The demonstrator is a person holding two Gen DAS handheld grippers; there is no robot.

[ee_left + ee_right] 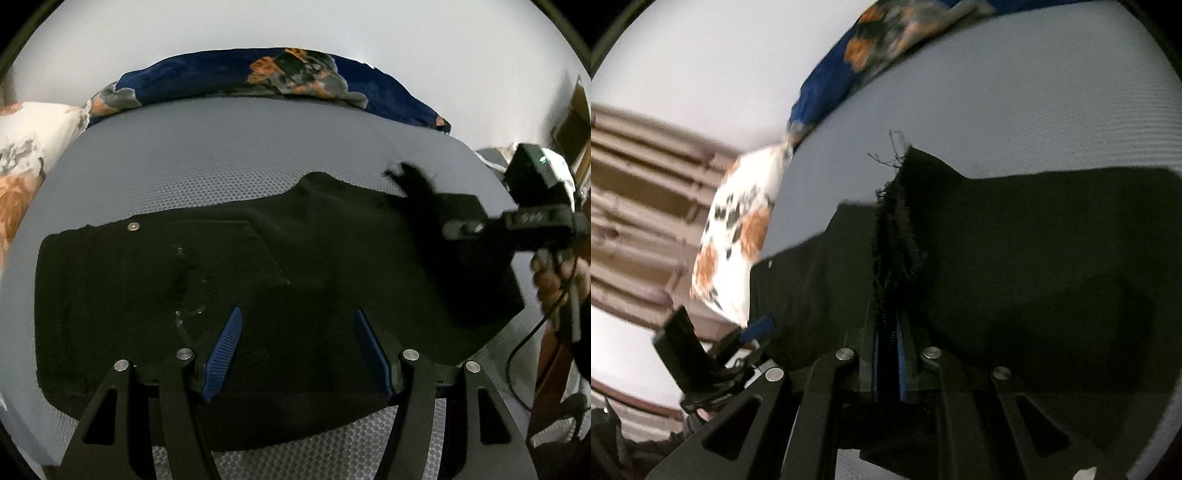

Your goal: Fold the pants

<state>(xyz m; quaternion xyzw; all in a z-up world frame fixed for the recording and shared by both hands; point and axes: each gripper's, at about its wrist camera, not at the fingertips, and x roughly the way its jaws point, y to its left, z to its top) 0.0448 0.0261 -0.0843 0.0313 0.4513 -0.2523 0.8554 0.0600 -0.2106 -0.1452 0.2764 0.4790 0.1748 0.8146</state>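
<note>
On a bed (pixel 229 162) with a grey dimpled cover, black pants (pixel 155 288) lie spread flat, waist end with a metal button (pixel 133 226) to the left in the left wrist view. A dark blue flowered blanket (pixel 258 77) and a white flowered pillow (pixel 26 147) sit along the far edge. The cloth looks soft, limp and fairly light, likely to sag and slide over itself, so an edge or hem seems the best place to pinch. The left gripper (pixel 297 354) hovers over the near edge, jaws parted and empty. The right gripper (pixel 888 354) is clenched on the frayed hem (pixel 894 236) of a leg, lifting it. Loose threads (pixel 890 151) stick out above.
</note>
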